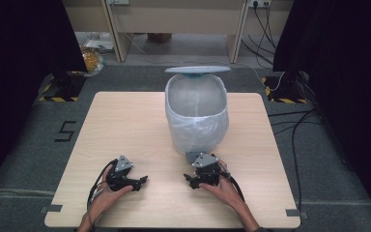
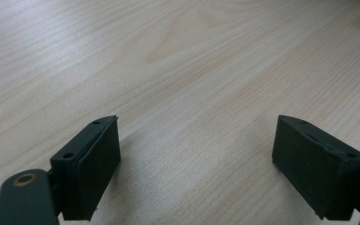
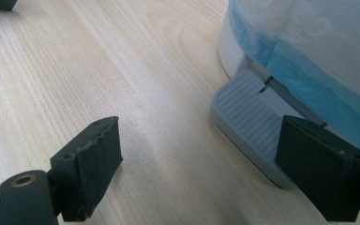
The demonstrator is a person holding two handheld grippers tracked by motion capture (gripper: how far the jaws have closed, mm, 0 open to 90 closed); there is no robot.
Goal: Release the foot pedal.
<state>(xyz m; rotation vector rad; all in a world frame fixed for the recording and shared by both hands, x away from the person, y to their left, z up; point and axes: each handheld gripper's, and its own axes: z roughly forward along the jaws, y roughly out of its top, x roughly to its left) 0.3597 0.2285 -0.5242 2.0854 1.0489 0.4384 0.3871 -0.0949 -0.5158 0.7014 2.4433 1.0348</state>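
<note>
- While our hands rest near the front edge of the table (image 1: 125, 111), the high view shows a white pedal bin (image 1: 196, 116) standing upright at the middle of the table, lined with a pale bag and with its lid (image 1: 198, 69) raised at the far side. Its oval mouth runs long from front to back, and the pedal side faces us.
- From the same view, our left gripper (image 1: 142, 180) lies well to the left of the bin, pointing right, and our right gripper (image 1: 189, 180) sits just in front of the bin's base.
- Looking along the left gripper (image 2: 197, 140) in its own view, we see its jaws spread wide over bare wood, holding nothing.
- Looking along the right gripper (image 3: 199, 140) in its own view, we see its jaws equally wide apart and empty. The grey ribbed pedal (image 3: 246, 122) lies flat just off the tabletop beside the right-hand jaw, jutting out from under the bin (image 3: 234, 51); the blue bag (image 3: 309, 51) hangs over the bin wall above it.
- We judge the work to be barely started or between steps: the lid is already up and the bag is in place, yet neither gripper touches bin, bag or pedal. What remains looks like reaching for the bag rim or the pedal.
</note>
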